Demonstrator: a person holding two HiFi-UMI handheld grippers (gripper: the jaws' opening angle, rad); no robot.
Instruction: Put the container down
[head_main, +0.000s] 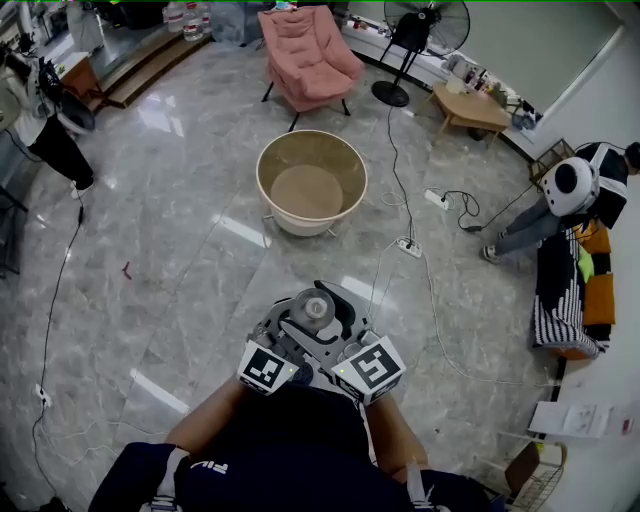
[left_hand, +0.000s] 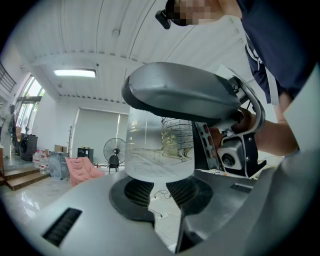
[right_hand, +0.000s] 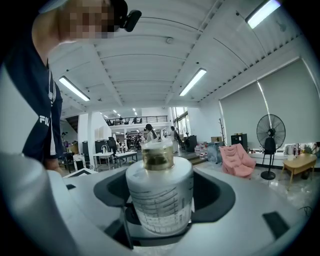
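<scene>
Closest to me are my forearms (head_main: 205, 420), bare below dark sleeves, reaching forward with a gripper in each hand. Both grippers meet in front of my chest, marker cubes side by side. I carry the container (head_main: 316, 308) between them, up in the air over the floor (head_main: 150, 250) and touching nothing else.

My left gripper (left_hand: 160, 197) has its jaws clenched round the clear wall of the container, which sits in the dark round hollow where the two jaws meet. My right gripper (right_hand: 160, 232) grasps it too: its jaws are closed on the lower body, with the printed measuring lines facing that camera and a brass-coloured neck under a pale cap above. In the head view the capped end faces up towards me.

Farther out on the marble floor stands a round beige tub (head_main: 311, 182) on short legs. A white power strip (head_main: 409, 246) lies to its right with cables trailing away. Beyond the tub are a pink armchair (head_main: 308, 55) and a black standing fan (head_main: 428, 25). Off to the right, a person (head_main: 565, 190) bends over near a striped sofa.
</scene>
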